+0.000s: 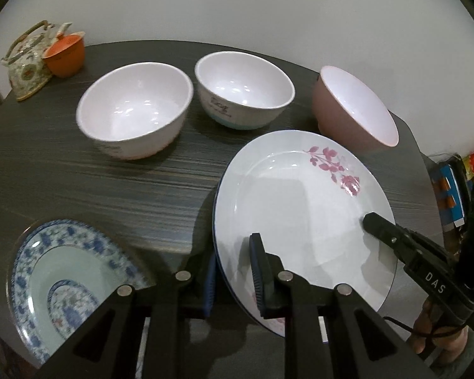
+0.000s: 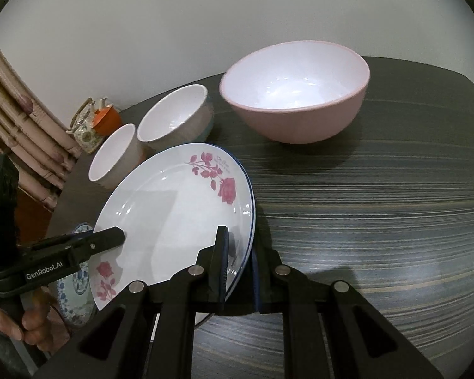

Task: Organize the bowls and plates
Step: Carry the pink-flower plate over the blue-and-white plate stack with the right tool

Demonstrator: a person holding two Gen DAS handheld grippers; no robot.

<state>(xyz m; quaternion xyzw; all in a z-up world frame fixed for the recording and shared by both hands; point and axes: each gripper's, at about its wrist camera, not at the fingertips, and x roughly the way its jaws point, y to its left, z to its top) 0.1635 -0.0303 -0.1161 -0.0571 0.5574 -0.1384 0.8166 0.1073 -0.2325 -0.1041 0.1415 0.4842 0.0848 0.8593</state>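
A white plate with pink roses [image 1: 300,208] [image 2: 173,221] lies on top of a blue-rimmed plate [image 2: 252,218] on the dark table. My left gripper [image 1: 233,271] straddles the near left rim of this stack, one finger above and one below. My right gripper [image 2: 240,265] straddles its right rim the same way; one of its fingers [image 1: 379,224] rests on the rose plate. A blue-patterned plate [image 1: 66,284] [image 2: 79,271] lies at the left. Two white bowls [image 1: 136,110] [image 1: 243,90] and a pink bowl [image 1: 354,110] [image 2: 297,91] stand behind.
A floral teapot [image 1: 28,63] and an orange cup [image 1: 64,53] stand at the far left corner of the table [image 1: 110,189]. Colourful items [image 1: 455,189] sit beyond the table's right edge. A white wall is behind; a curtain [image 2: 19,120] hangs at the left.
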